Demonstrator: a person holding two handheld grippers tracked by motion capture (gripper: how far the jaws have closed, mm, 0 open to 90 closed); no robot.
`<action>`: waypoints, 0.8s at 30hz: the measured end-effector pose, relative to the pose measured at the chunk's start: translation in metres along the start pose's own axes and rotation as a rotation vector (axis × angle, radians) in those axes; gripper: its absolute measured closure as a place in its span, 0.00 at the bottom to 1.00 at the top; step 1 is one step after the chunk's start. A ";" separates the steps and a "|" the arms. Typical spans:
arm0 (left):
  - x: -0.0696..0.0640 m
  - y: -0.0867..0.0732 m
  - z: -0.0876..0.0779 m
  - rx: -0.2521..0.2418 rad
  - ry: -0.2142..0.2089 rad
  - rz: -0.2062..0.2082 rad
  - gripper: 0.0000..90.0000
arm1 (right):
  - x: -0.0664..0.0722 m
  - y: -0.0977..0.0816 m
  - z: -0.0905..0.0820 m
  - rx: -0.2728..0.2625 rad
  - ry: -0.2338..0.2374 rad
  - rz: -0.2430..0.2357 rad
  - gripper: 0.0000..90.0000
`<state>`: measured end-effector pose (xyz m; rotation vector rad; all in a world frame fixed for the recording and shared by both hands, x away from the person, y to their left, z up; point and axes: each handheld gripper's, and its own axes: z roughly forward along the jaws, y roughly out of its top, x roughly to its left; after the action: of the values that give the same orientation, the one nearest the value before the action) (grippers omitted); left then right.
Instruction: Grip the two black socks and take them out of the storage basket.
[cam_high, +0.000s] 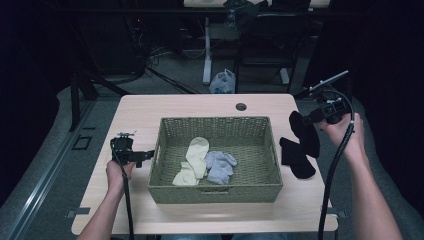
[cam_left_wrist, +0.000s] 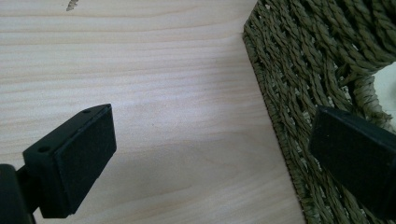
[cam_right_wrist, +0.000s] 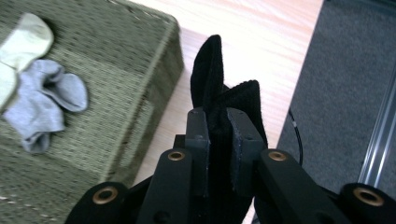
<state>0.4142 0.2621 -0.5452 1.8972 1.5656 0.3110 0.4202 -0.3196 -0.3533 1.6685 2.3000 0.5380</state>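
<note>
The black sock (cam_right_wrist: 219, 93) is clamped between my right gripper's (cam_right_wrist: 218, 126) jaws, held above the table's (cam_high: 135, 107) right edge, beside the woven basket (cam_high: 215, 192). A second black sock (cam_high: 296, 157) lies flat below it. My left gripper (cam_left_wrist: 210, 154) rests with jaws apart against the basket's left wall.

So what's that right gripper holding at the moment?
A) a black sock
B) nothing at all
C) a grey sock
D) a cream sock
A: the right gripper is clamped on a black sock, while the cream sock and grey sock lie in the woven basket.
</note>
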 end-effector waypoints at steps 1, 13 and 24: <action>0.000 0.000 0.000 0.000 0.000 0.000 0.01 | -0.002 -0.001 0.003 0.002 0.005 0.007 0.90; 0.000 0.000 0.000 0.000 0.000 0.000 0.01 | -0.016 -0.012 0.034 0.054 -0.010 0.044 0.90; 0.000 0.000 0.000 0.000 -0.001 -0.001 0.01 | -0.017 -0.019 0.083 0.107 0.018 0.064 0.89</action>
<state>0.4143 0.2624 -0.5453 1.8956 1.5658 0.3094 0.4428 -0.3285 -0.4363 1.7985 2.3328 0.4512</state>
